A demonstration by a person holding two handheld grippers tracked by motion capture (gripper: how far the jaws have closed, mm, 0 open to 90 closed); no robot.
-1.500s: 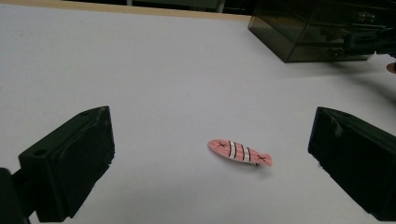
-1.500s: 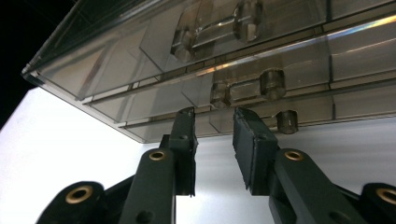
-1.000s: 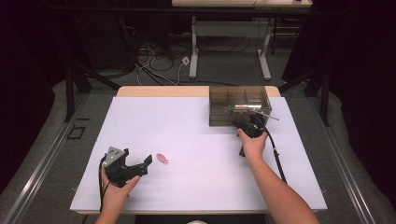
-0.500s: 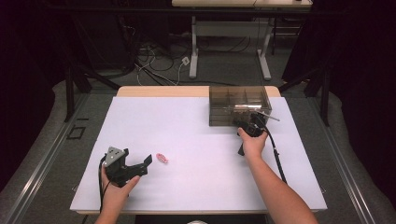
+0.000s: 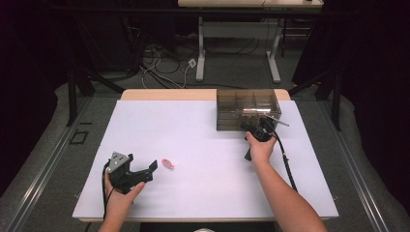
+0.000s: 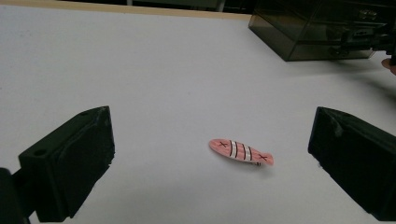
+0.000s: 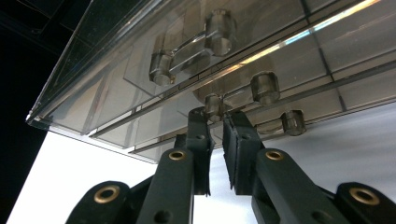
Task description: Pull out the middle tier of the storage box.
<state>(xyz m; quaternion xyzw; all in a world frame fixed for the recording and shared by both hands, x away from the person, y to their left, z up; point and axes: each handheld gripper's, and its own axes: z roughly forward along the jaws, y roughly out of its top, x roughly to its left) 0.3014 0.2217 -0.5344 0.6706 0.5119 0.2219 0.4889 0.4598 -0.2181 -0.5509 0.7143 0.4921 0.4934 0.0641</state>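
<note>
A smoky clear drawer box [image 5: 246, 104] stands at the table's far right. My right gripper [image 5: 259, 126] reaches its front. In the right gripper view the jaws [image 7: 217, 119] have just been closing and pinch a small clear drawer handle [image 7: 213, 105] under the box [image 7: 140, 60]. A pink fish-shaped piece [image 5: 167, 163] with dark stripes lies on the white table. My left gripper [image 5: 145, 171] rests just left of it. In the left gripper view this gripper [image 6: 215, 135] is wide open, and the fish [image 6: 240, 151] lies flat ahead between the jaws, untouched.
The white sheet [image 5: 203, 193] covers most of the table, with a wooden strip at the far edge. The right gripper's cable [image 5: 285, 162] trails along the forearm. The box [image 6: 317, 32] shows at the top right of the left gripper view.
</note>
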